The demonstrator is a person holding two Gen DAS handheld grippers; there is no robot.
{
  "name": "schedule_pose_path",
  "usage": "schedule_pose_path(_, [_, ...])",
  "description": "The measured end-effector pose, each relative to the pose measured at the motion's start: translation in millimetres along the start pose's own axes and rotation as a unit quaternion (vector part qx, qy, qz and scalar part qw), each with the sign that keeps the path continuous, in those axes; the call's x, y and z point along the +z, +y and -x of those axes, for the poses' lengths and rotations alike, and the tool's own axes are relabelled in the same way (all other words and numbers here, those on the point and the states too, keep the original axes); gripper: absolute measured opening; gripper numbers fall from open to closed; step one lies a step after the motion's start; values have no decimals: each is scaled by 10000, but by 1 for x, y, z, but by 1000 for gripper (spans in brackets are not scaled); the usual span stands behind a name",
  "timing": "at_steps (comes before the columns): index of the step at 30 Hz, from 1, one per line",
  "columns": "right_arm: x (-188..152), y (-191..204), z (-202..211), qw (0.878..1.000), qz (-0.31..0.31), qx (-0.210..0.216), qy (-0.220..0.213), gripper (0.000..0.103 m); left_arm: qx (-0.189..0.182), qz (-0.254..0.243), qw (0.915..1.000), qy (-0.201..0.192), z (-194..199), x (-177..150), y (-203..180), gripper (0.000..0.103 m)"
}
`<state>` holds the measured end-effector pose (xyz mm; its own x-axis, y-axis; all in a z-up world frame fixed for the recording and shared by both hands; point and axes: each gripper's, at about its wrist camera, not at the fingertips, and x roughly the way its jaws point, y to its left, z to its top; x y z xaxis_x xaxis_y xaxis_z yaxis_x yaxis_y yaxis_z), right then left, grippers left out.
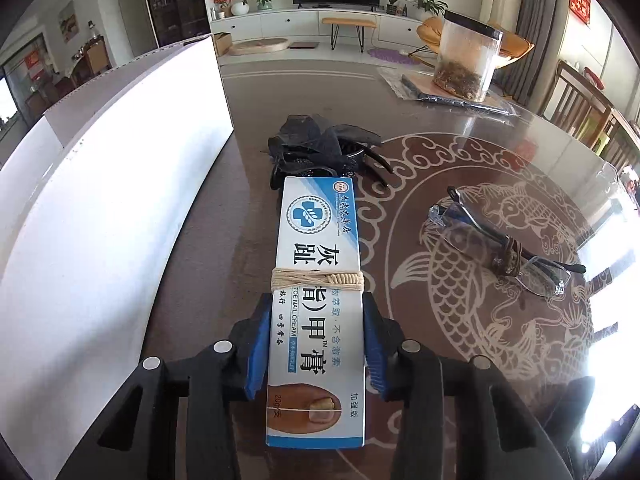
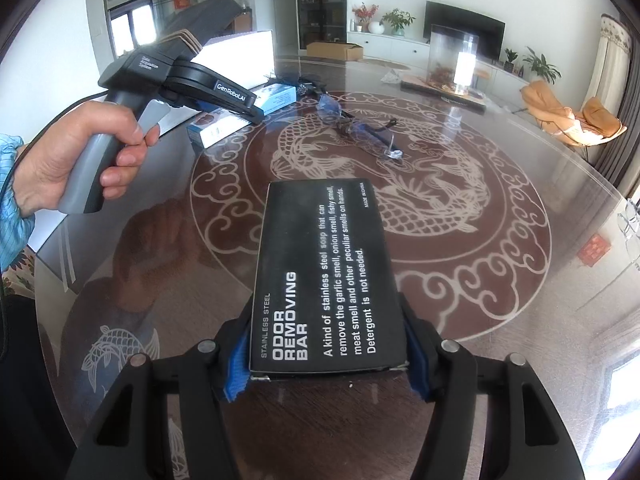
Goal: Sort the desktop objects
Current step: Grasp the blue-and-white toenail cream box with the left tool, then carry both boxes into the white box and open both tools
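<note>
Living room, glass-topped round table (image 1: 460,128) with koi pattern. Left claw (image 1: 316,332) clamped on nail cream box (image 1: 316,280), twine-wrapped, lying on the table; black hair clip (image 1: 320,148) at its 12 o'clock, glasses (image 1: 504,248) at 3. Right claw (image 2: 326,344) grips black odor bar box (image 2: 326,268), table centre at 12

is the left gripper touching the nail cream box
Touching. The left wrist view shows the left gripper with both blue pads pressed against the long sides of the nail cream box.
</note>
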<state>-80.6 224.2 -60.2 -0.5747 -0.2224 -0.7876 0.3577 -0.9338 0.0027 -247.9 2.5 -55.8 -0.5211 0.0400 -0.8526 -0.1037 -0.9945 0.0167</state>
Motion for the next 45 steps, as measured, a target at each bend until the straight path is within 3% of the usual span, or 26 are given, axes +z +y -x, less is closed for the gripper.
schedule_pose_path(7, [0, 0, 0, 10000, 6, -15, -3, 63, -4, 336, 9994, 36, 58, -95, -14, 41])
schedule_pose_path(11, [0, 0, 0, 10000, 6, -15, -3, 63, 96, 206, 9997, -130, 87, -144, -35, 42])
schedule_pose_path(29, [0, 0, 0, 10000, 10, -20, -2, 63, 117, 234, 9995, -186, 92, -152, -40, 44])
schedule_pose_path(30, [0, 0, 0, 10000, 14, -25, -2, 64, 192, 261, 9993, -177, 91, -152, -39, 53])
schedule_pose_path(31, [0, 0, 0, 10000, 15, -15, 4, 69, 285, 308, 9990, -152, 90, -151, -37, 72])
schedule_pose_path(32, [0, -1, -1, 10000, 15, 39, 31, 80, 331, 360, 9988, -70, 87, -151, -35, 82])
schedule_pose_path(33, [0, -1, -2, 9999, 25, 150, 61, 85, 298, 416, 9987, -33, 85, -151, -33, 88])
schedule_pose_path(36, [2, 4, -5, 9995, 165, 205, 156, 91, 225, 445, 9988, -18, 83, -150, -31, 89])
schedule_pose_path(39, [11, 7, -10, 9986, 303, 331, 288, 91, 110, 287, 9995, -71, 83, -150, -37, 86])
schedule_pose_path(40, [16, 6, -12, 9985, 296, 342, 303, 83, 47, 197, 9997, -138, 84, -150, -40, 69])
schedule_pose_path(41, [21, 4, -13, 9987, 262, 245, 348, 58, -3, 82, 9997, -217, 88, -150, -44, 54])
schedule_pose_path(42, [25, 0, -14, 9983, 183, 339, 433, 59, -63, 5, 9997, -215, 90, -150, -46, 42])
schedule_pose_path(45, [34, -3, -2, 9985, 130, 330, 420, 59, -563, 180, 9978, -296, 106, -152, -39, 42])
